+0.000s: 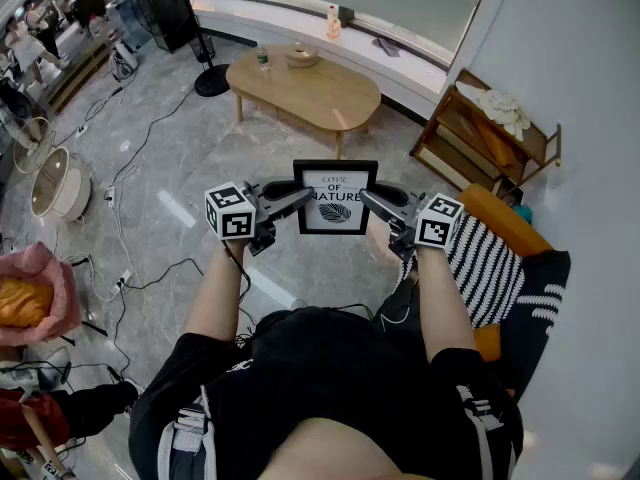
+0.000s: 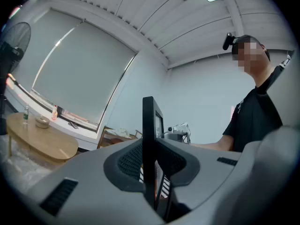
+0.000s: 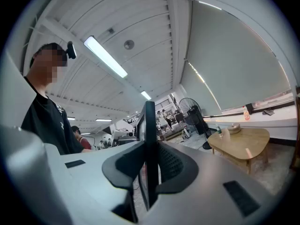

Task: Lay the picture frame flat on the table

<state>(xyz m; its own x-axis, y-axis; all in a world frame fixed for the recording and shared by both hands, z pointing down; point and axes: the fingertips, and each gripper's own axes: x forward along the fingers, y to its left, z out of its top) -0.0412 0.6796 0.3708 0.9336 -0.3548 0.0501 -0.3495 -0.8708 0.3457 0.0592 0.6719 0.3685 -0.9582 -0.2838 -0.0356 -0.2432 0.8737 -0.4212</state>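
I hold the black-rimmed rectangular picture frame [image 1: 335, 200], with its white leaf print, in mid-air at the centre of the head view. Its printed face is turned towards me, and it is well short of the oval light-wood table [image 1: 310, 88] in the upper middle. My left gripper [image 1: 298, 202] pinches the frame's left edge and my right gripper [image 1: 372, 200] pinches its right edge. In each gripper view the thin black rim stands between the dark ribbed pads, which press on it from both sides.

I take it by the two opposite edges so it cannot swing or twist, and so the glass stays untouched. This two-handed hold should also let me tip the frame back and lower it flat in one controlled motion. The frame hangs over the grey marbled floor [image 1: 180, 168], not over the table, so I judge the carry forward comes first. A small bottle [image 1: 262, 58] and a bowl [image 1: 302, 56] sit at the table's far side; its near part looks bare.
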